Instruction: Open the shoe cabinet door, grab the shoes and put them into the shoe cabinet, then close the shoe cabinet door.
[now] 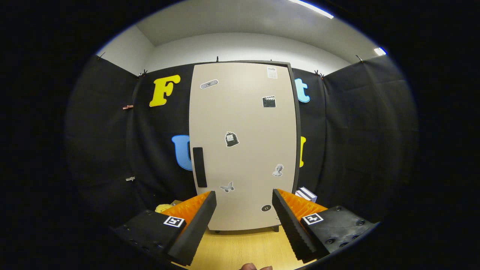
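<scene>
The shoe cabinet [243, 146] stands upright against the black cloth wall, straight ahead and beyond my fingers. Its beige door is shut and carries several small stickers. A dark vertical handle [199, 167] sits on the door's left edge, just above my left fingertip. My gripper [244, 200] is open, with nothing between the fingers, and is held a short way back from the door. Something yellow [164, 207] peeks out on the floor left of the cabinet, partly hidden behind my left finger; I cannot tell what it is.
A white and dark boxy object [306, 194] lies on the floor at the cabinet's right side, behind my right finger. Light wooden floor [243, 243] spreads between me and the cabinet. Black cloth walls close the booth on both sides. A fingertip [255, 267] shows at the very bottom.
</scene>
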